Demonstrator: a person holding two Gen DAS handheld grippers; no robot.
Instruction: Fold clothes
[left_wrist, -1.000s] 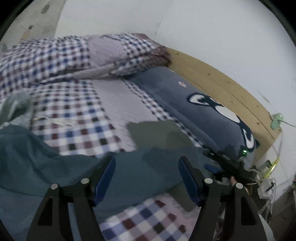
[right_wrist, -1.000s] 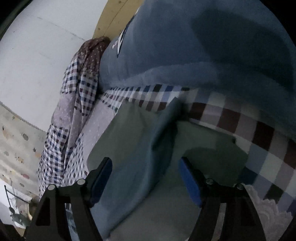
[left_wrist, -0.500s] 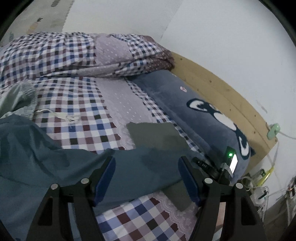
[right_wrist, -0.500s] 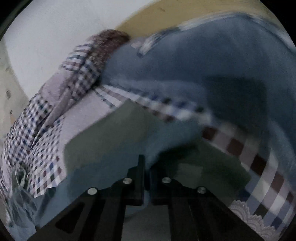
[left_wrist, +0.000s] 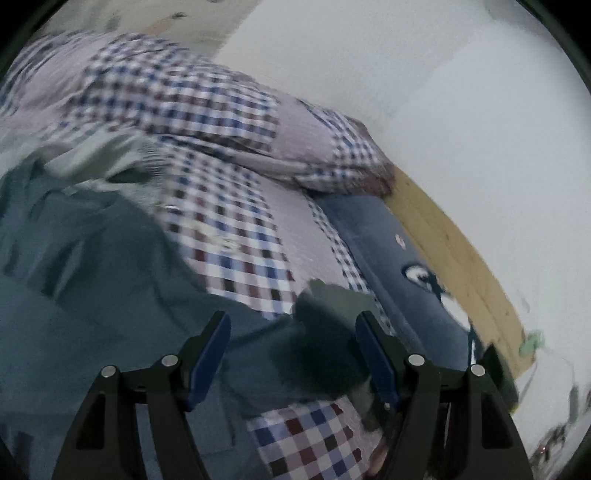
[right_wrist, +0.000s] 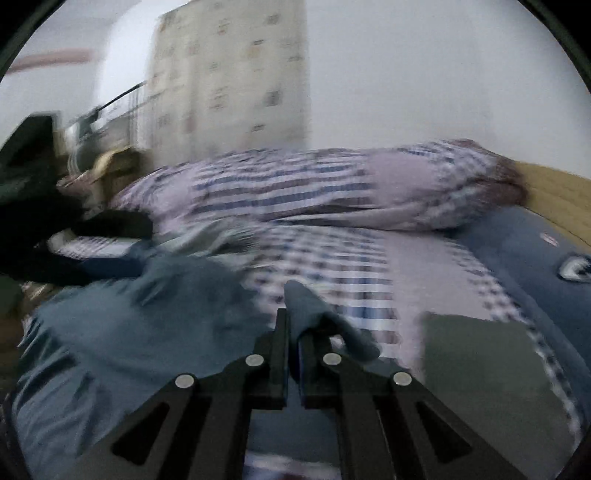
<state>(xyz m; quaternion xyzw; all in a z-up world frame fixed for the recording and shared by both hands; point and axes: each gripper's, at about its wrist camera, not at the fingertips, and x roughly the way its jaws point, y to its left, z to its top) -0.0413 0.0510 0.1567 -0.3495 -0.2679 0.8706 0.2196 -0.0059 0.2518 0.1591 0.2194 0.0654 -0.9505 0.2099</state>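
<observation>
The right gripper (right_wrist: 293, 332) has its fingers pressed together on a corner of the dark teal, soft woven garment (right_wrist: 147, 332), and a small peak of cloth stands up between and just beyond the tips. From that pinched corner the rest of the garment runs away to the left and toward the foot end of the bed, so its long axis lies roughly across the checked bedsheet (right_wrist: 332, 266), away from the headboard. The left gripper (left_wrist: 293, 347) hangs above the same garment (left_wrist: 92, 295) with its blue-padded fingers (left_wrist: 210, 350) spread wide and nothing between them; teal cloth lies directly beneath and to their left. The right gripper is the one with a hold; the left is nearer the bulk of the fabric, and I judge it would have to drop onto an edge to share the fold.

The garment looks limp and creased, partly bunched, lying on the sheet near the bed's near edge. A flat grey-green folded cloth (right_wrist: 480, 350) lies just beside it toward the blue plush pillow (right_wrist: 535, 266) at the wooden headboard (left_wrist: 461, 258). Both views are blurred.
</observation>
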